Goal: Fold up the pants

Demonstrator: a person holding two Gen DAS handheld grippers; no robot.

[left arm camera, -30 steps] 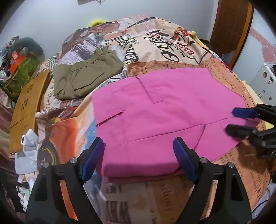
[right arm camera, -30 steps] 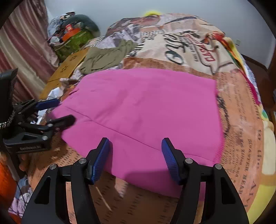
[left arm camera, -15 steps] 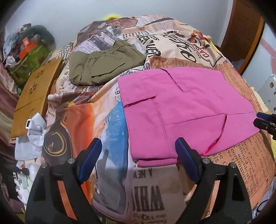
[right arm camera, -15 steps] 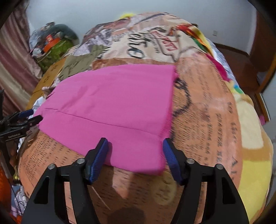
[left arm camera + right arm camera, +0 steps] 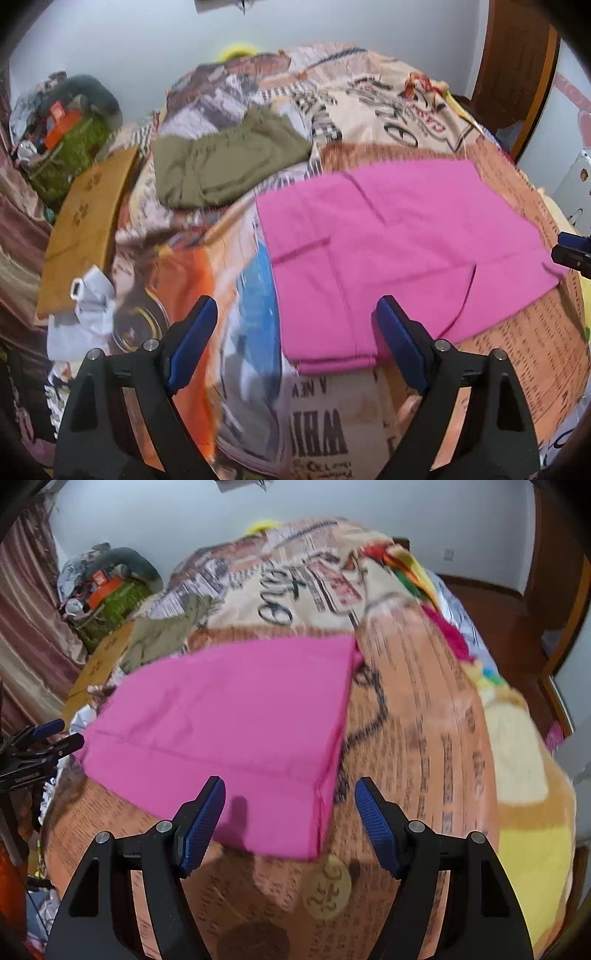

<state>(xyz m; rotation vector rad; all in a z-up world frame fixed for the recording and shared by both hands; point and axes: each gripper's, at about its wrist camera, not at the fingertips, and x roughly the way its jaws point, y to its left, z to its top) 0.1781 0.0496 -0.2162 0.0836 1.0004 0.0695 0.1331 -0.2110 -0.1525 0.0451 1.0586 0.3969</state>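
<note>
Left gripper fingers spread wide, empty — over the near waist-end corner of the pink pants. Right gripper fingers opening, nothing between them, over the pants' opposite near corner. Pants lie flat on the bed, long axis running between the grippers; both equally near.

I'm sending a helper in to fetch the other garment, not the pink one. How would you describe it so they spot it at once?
Start at the bed with the newspaper-print blanket. Beyond the flat pink pants, towards the wall, lie the olive-green pants, loosely folded near the wooden board. They are the only dull green, rumpled garment; the pink one lies smooth.
</note>
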